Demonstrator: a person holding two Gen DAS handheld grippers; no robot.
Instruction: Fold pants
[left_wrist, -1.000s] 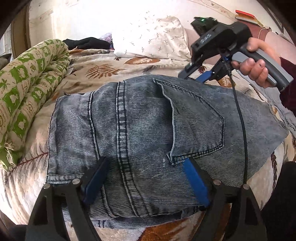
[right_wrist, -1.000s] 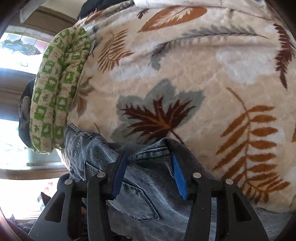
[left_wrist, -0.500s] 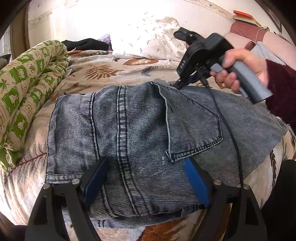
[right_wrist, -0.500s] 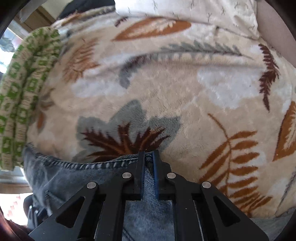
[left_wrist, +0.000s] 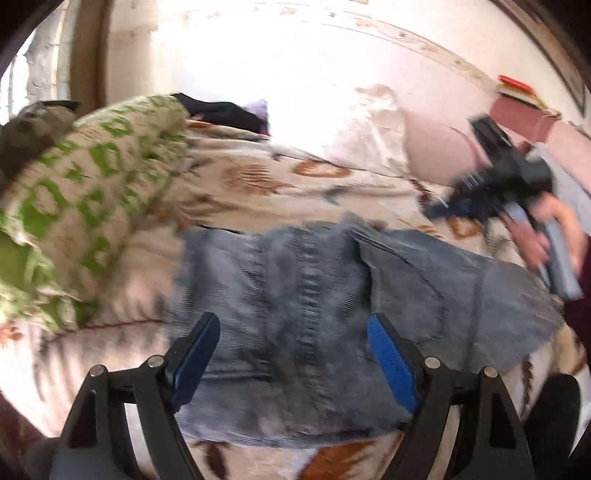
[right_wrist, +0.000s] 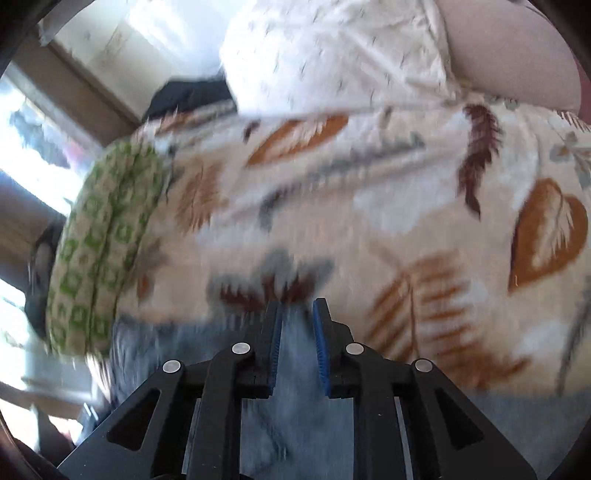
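A: Both views smeared by motion. Left wrist: jeans (left_wrist: 314, 295) seams and pocket stitching run to streaks; near hem sits behind the left gripper (left_wrist: 291, 354) fingers.

B: Right gripper (left_wrist: 436, 212) there?

A: A dark blur; its jaws can't be made out. The hand (left_wrist: 546, 236) is cut by the frame edge.

B: Right wrist?

A: Denim (right_wrist: 295, 369) between the pads (right_wrist: 320, 343), contact unclear. Blanket (right_wrist: 388, 206) leaf print soft; green quilt (right_wrist: 99, 258) pattern half legible. Window side blown out.
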